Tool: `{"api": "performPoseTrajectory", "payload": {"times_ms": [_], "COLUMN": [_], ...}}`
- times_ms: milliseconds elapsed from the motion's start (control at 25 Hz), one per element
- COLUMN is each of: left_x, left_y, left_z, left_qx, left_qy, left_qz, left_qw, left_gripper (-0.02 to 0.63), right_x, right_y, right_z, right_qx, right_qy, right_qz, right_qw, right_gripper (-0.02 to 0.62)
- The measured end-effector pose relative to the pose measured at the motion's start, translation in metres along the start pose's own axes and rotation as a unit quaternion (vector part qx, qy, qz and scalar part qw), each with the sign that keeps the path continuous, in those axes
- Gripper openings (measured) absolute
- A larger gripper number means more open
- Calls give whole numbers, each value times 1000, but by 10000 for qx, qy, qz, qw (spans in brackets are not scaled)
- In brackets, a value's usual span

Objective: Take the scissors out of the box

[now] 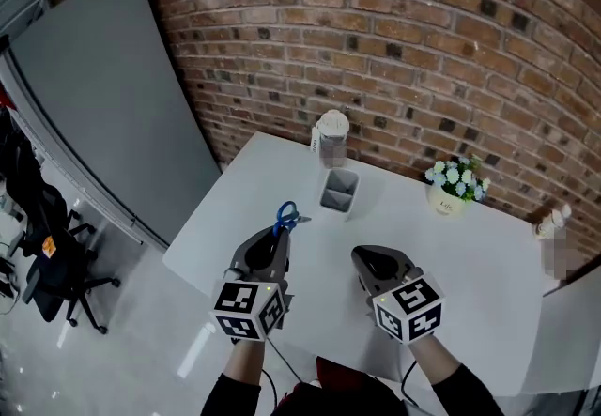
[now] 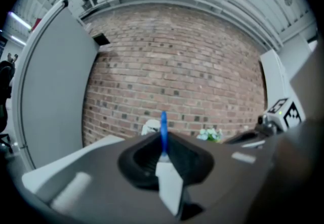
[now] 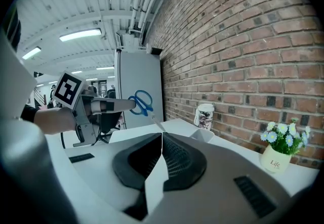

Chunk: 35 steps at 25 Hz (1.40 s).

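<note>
Blue-handled scissors (image 1: pixel 286 215) hang in the air above the white table (image 1: pixel 479 254), out of the small grey box (image 1: pixel 339 191). My left gripper (image 1: pixel 280 234) is shut on them. In the left gripper view the blue handle (image 2: pixel 163 126) stands edge-on between the closed jaws of that gripper (image 2: pixel 163 141). The right gripper view shows the scissors (image 3: pixel 140 102) sticking out of the left gripper (image 3: pixel 114 105), blades slanting down toward the box (image 3: pixel 205 136). My right gripper (image 1: pixel 360 257) hovers beside it over the table, its jaws (image 3: pixel 162 136) shut and empty.
A lidded cup (image 1: pixel 332 136) stands behind the box against the brick wall. A white pot of flowers (image 1: pixel 456 184) sits at the back right. The table's left edge (image 1: pixel 202 217) drops to the floor, with a grey panel (image 1: pixel 103 95) and a black chair (image 1: pixel 47 236) beyond.
</note>
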<state>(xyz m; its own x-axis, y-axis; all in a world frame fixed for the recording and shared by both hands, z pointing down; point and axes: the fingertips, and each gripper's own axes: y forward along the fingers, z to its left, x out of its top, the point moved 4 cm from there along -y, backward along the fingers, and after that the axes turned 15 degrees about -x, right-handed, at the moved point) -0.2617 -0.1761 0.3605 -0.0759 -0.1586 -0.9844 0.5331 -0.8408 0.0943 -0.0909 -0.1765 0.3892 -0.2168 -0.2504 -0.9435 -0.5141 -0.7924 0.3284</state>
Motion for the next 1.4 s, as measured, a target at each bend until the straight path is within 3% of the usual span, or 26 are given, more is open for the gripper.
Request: {"api": "performPoseTrajectory", "payload": {"times_ms": [1400], "left_x": [-44], "left_y": [-167], "left_z": [-61], "left_qx": [1077], "left_qy": [-91], "left_qz": [62], "left_qw": [9941], "left_gripper": [29], "right_x": [-7], "right_y": [-83], "right_z": [97], "right_qx": [734], "right_qy": [-226], "right_qz": [-531], "right_qw": [9956], "right_gripper": [8]}}
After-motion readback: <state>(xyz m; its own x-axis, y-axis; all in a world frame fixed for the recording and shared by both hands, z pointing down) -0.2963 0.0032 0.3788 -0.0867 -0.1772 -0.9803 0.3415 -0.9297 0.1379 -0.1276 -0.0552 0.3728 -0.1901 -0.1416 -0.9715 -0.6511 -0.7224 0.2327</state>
